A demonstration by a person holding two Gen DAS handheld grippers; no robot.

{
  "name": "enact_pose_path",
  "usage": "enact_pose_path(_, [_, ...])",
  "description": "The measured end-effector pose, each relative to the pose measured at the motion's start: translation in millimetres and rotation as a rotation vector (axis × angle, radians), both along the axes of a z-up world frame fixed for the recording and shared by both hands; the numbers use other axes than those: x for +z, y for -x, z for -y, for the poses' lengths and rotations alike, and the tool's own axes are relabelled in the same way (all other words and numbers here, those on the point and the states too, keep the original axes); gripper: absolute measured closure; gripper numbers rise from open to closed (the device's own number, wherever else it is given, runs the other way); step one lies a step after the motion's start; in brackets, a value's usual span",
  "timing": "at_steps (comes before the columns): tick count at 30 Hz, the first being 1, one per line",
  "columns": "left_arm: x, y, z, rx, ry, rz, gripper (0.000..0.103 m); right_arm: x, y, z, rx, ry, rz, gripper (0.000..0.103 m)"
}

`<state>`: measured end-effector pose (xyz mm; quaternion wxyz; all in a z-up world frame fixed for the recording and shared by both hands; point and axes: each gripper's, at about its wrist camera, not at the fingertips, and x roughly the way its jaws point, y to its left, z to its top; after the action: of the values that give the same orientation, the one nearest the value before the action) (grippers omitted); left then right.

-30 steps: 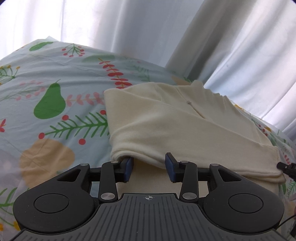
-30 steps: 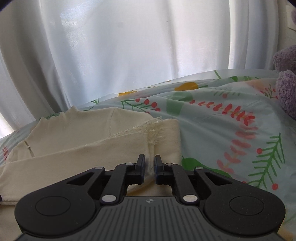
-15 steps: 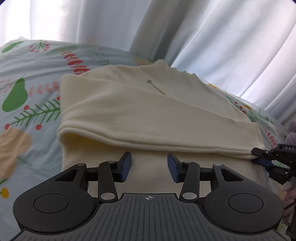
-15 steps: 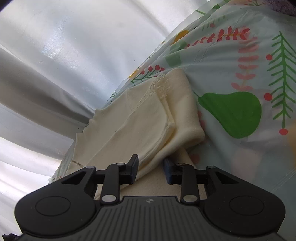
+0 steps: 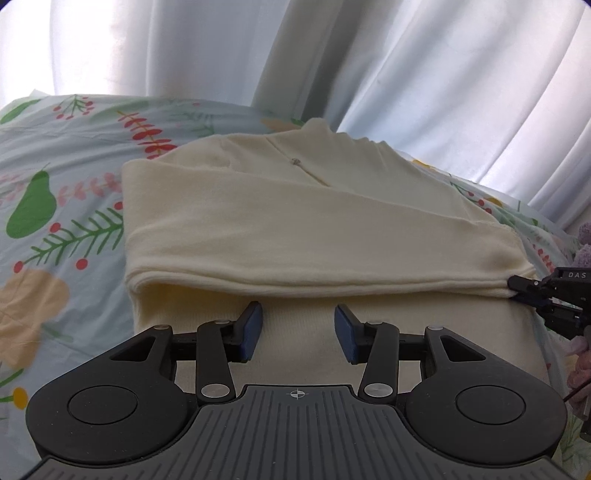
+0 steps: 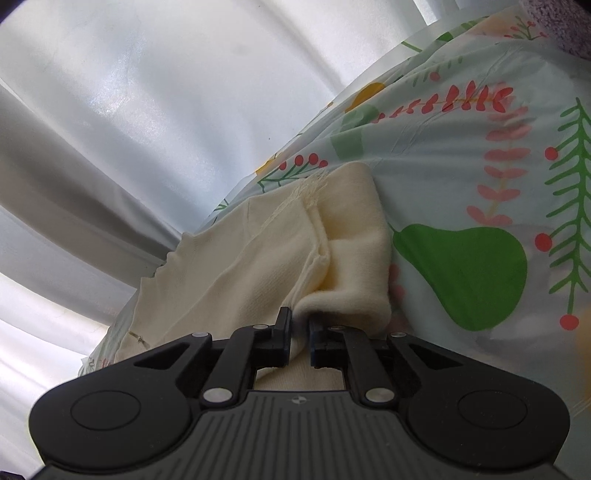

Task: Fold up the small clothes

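A cream garment (image 5: 295, 229) lies on the floral bedsheet (image 5: 66, 206), its upper layer folded toward me in a long rounded fold. My left gripper (image 5: 298, 317) hovers open over the flat lower layer, just short of that fold, with nothing pinched between its blue pads. At the fold's right end my right gripper (image 5: 524, 291) is shut on the cloth. In the right wrist view the right gripper (image 6: 299, 323) is rolled sideways, and the cream garment (image 6: 258, 266) bunches up from between its fingers.
White curtains (image 5: 406, 74) hang close behind the bed. A purple plush toy (image 5: 585, 243) sits at the right edge, near the right gripper, and the plush toy (image 6: 565, 22) fills that view's top right corner. Printed sheet (image 6: 480, 184) lies bare to the right of the garment.
My left gripper slid right along the garment's near edge and its jaws widened slightly. My right gripper rolled sideways, dipped, and closed on the fold's end.
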<state>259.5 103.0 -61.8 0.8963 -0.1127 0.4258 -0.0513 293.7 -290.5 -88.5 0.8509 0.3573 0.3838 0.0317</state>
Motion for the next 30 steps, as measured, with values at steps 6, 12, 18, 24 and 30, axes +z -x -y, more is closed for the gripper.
enact_pose_path(6, [5.3,12.9,2.0,0.011,-0.033,-0.013,0.033,11.1,29.0,-12.9,0.129,0.132,0.024,0.075])
enact_pose_path(12, [7.9,42.7,10.3,0.012,-0.108,-0.072,0.026,21.1,68.4,-31.9,0.278,0.263,0.022,0.063])
enact_pose_path(18, [16.1,80.1,26.5,0.013,-0.165,-0.144,0.024,29.1,130.0,-52.9,0.43,0.417,-0.004,0.059])
enact_pose_path(24, [19.9,118.0,35.8,0.012,-0.16,-0.189,0.023,31.8,199.9,-46.7,0.536,0.434,-0.035,0.054])
enact_pose_path(30, [18.2,155.3,31.2,0.031,-0.162,-0.253,0.023,34.7,247.8,-23.6,0.571,0.386,-0.103,0.054])
